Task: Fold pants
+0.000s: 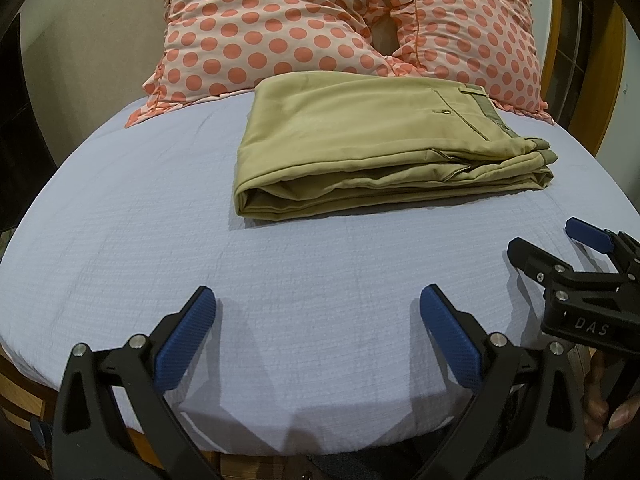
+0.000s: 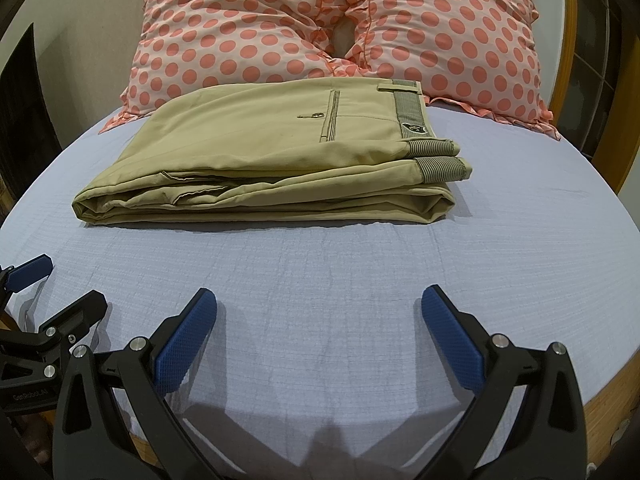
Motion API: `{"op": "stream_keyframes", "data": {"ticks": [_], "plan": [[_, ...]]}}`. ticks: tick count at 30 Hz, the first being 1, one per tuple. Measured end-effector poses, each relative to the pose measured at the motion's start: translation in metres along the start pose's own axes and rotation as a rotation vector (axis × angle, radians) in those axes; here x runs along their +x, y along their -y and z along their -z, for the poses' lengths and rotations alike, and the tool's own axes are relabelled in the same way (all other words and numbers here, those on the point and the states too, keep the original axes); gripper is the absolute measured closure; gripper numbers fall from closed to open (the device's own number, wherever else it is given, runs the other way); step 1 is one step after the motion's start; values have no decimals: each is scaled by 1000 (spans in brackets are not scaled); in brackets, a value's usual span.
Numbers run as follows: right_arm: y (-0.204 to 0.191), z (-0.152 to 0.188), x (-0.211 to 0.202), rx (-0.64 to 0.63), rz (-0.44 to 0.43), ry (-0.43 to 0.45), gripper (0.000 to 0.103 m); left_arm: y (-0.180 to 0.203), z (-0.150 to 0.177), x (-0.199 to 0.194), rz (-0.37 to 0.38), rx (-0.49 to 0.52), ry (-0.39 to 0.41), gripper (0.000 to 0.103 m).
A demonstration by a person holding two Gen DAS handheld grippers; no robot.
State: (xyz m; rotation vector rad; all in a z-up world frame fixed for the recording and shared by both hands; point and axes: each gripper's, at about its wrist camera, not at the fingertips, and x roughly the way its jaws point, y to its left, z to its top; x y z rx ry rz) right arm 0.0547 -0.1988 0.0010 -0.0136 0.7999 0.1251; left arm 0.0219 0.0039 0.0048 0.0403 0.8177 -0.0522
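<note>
Khaki cotton pants (image 2: 256,152) lie folded on the pale blue bed sheet (image 2: 320,280), touching the dotted pillows (image 2: 360,28). Left gripper (image 1: 318,304) and right gripper (image 2: 319,304) gape empty (soft, limp cloth; better gripped at folded edges).

You are in a home bedroom: a bed (image 2: 360,280) under a pale blue sheet, two polka-dot ruffled pillows (image 2: 248,36) at the bed's far end, and a curved wooden headboard (image 2: 568,40) just behind the pillows.
</note>
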Motion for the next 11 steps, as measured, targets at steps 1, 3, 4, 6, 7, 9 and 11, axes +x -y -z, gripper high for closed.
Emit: {"op": "stream_keyframes", "data": {"ticks": [1,3,4,6,7,9,11], "plan": [[0,0,0,0,0,0,1,0,0,0,0,1,1,2],[0,0,0,-1,-1,0,1,-1,0,0,1,2,0,2],[0,0,0,-1,-1,0,1,-1,0,0,1,2,-3,2],[0,0,0,0,-1,0,1,-1,-1,1,2,5,-4,2],[0,0,0,0,0,0,1,-1,0,0,2,5,-2,2],[0,0,0,0,0,0,1,-1,0,0,1,4,4,2],[0,0,0,1,1,-1,1,1,0,0,1,4,8,2]]}}
